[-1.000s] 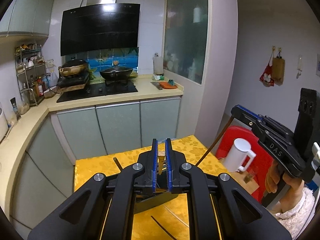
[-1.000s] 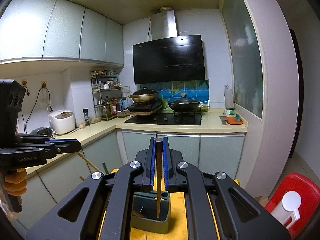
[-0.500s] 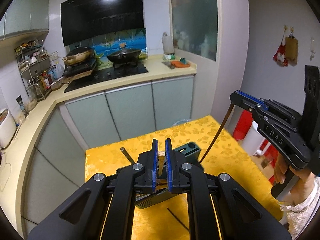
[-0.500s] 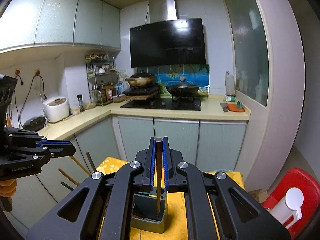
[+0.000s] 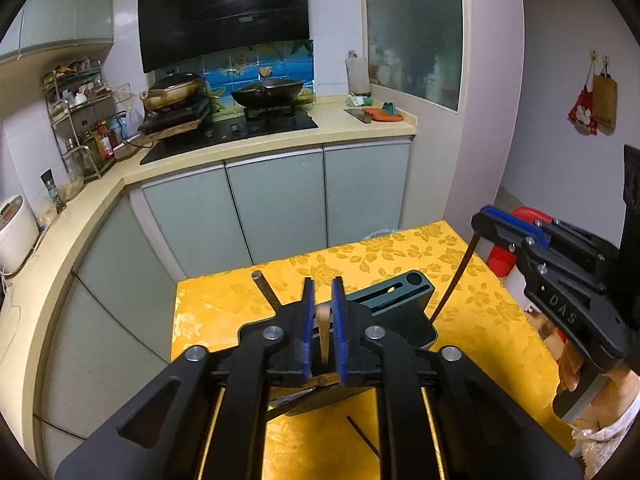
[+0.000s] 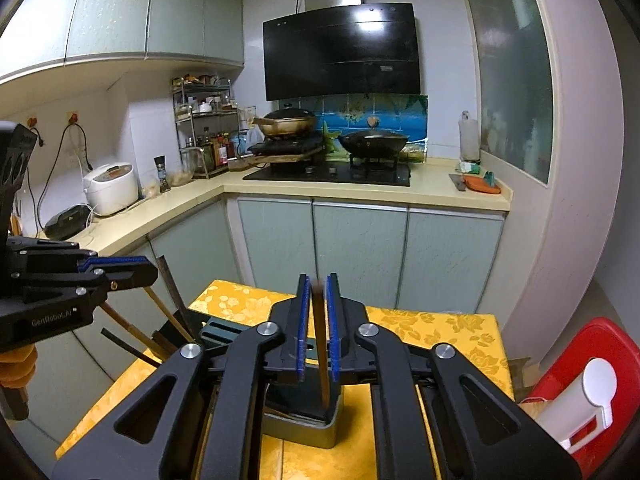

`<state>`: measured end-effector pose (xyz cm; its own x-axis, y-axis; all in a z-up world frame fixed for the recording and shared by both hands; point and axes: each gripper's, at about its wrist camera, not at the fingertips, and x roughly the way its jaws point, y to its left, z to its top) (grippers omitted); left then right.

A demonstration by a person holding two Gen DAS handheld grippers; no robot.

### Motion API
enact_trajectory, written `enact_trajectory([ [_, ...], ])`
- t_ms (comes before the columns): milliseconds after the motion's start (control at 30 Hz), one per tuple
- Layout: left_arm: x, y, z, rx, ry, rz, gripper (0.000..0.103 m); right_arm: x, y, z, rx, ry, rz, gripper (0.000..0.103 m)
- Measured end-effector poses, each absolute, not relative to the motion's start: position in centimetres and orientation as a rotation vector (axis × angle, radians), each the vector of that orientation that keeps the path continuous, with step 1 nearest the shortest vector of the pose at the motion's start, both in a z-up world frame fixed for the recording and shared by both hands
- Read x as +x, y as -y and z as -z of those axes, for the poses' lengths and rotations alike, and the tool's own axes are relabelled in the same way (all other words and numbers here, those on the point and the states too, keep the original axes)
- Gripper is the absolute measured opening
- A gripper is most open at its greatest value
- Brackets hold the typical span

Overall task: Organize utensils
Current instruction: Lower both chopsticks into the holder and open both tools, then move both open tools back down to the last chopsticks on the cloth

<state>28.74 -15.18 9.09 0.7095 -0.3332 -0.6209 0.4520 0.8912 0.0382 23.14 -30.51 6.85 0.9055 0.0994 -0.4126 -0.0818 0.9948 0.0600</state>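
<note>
A dark green utensil holder [image 5: 400, 300] stands on the yellow floral tablecloth [image 5: 460, 264]. My left gripper [image 5: 322, 320] hovers over it, jaws opening, with a pale wooden stick [image 5: 324, 336] standing loose between the pads. A dark stick [image 5: 264, 290] leans up out of the holder to its left. My right gripper [image 6: 316, 296] is shut on a dark brown chopstick [image 6: 322, 360] whose lower end dips into the holder [image 6: 304, 432]. In the left wrist view, the right gripper [image 5: 490, 220] is at the right with that chopstick [image 5: 452, 280]. The left gripper [image 6: 148, 272] shows at the right wrist view's left.
Several wooden and dark sticks [image 6: 160, 312] lean under the left gripper. A thin dark stick [image 5: 362, 440] lies on the cloth near me. A red stool [image 6: 600, 344] with a white jug [image 6: 584, 400] stands right of the table. Cabinets [image 5: 280, 208] lie beyond the table's far edge.
Both grippers have come down toward the holder and tilted further down. The left jaws have parted a little around the pale stick. The dark chopstick's tip has sunk into the holder.
</note>
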Motion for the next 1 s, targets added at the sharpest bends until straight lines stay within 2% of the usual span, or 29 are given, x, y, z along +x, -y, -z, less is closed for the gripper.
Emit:
enact_trajectory([
  [33,28.7,14.9,-9.3,0.182,-0.641,0.436,0.028,23.1,30.5,-6.9,0.038,-0.427,-0.094,0.011],
  [67,28.5,14.8,-9.5,0.174,-0.634,0.432,0.041,23.0,30.5,-7.0,0.036,-0.427,-0.097,0.019],
  [100,28.3,14.4,-9.8,0.164,-0.619,0.426,0.047,22.9,30.5,-7.0,0.039,-0.426,-0.101,0.026],
  [133,28.2,14.2,-10.0,0.158,-0.609,0.423,0.048,22.8,30.5,-7.1,0.042,-0.421,-0.099,0.040],
  [167,28.1,13.9,-10.2,0.152,-0.600,0.420,0.050,22.5,30.6,-7.3,0.046,-0.408,-0.091,0.047],
  [500,25.7,11.0,-11.0,0.122,-0.510,0.358,0.073,19.7,31.2,-8.2,0.062,-0.369,-0.089,0.049],
  [733,23.3,8.6,-9.6,0.084,-0.503,0.343,0.078,15.9,31.3,-7.7,0.075,-0.339,-0.104,0.063],
  [1000,19.4,6.2,-6.3,0.059,-0.485,0.306,0.081,11.5,30.0,-6.1,0.004,-0.295,-0.086,0.069],
])
